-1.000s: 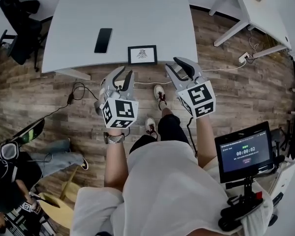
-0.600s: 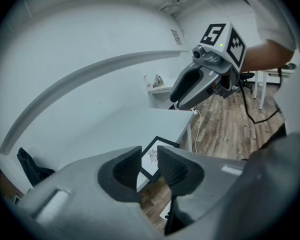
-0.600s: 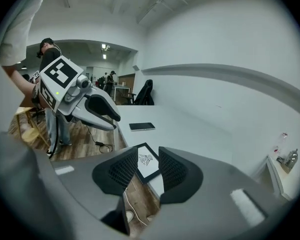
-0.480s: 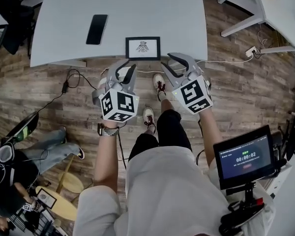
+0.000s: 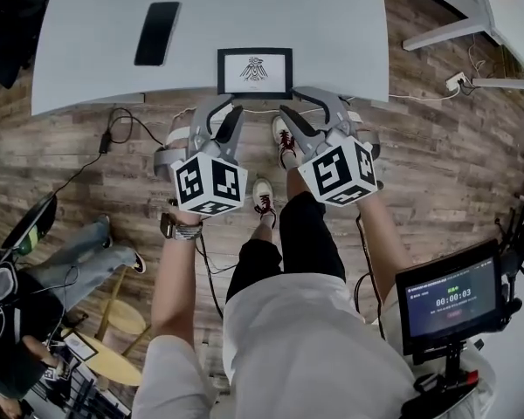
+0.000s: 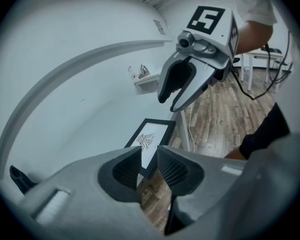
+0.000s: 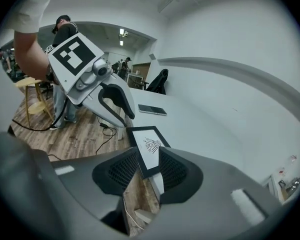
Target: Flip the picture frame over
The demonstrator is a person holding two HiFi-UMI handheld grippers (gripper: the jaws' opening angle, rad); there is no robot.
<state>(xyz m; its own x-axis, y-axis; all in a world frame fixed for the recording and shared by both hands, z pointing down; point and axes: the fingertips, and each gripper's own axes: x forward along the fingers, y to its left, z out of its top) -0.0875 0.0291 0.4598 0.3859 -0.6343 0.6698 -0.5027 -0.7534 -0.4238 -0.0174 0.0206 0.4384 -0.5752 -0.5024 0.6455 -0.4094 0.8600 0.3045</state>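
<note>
The black picture frame (image 5: 254,72) lies face up, a bird drawing showing, at the near edge of the grey table (image 5: 332,24). My left gripper (image 5: 221,110) hangs just short of the table edge, below the frame's left corner, jaws open and empty. To its right, my right gripper (image 5: 299,105) is also open and empty near the frame's right corner. In the left gripper view the frame (image 6: 152,141) shows beyond the gap of the open gripper (image 6: 149,169). The right gripper view has the frame (image 7: 149,146) ahead of its gripper (image 7: 147,171). Neither gripper touches the frame.
A black phone (image 5: 156,33) lies on the table to the left of the frame. Cables run over the wood floor under the table edge. A monitor (image 5: 450,299) stands at lower right, another white table (image 5: 498,7) at upper right. A person's legs (image 5: 79,264) and a stool (image 5: 113,321) are at left.
Both grippers have sunk and closed in on the table's near edge, now right in front of the frame. Their jaws stay open.
</note>
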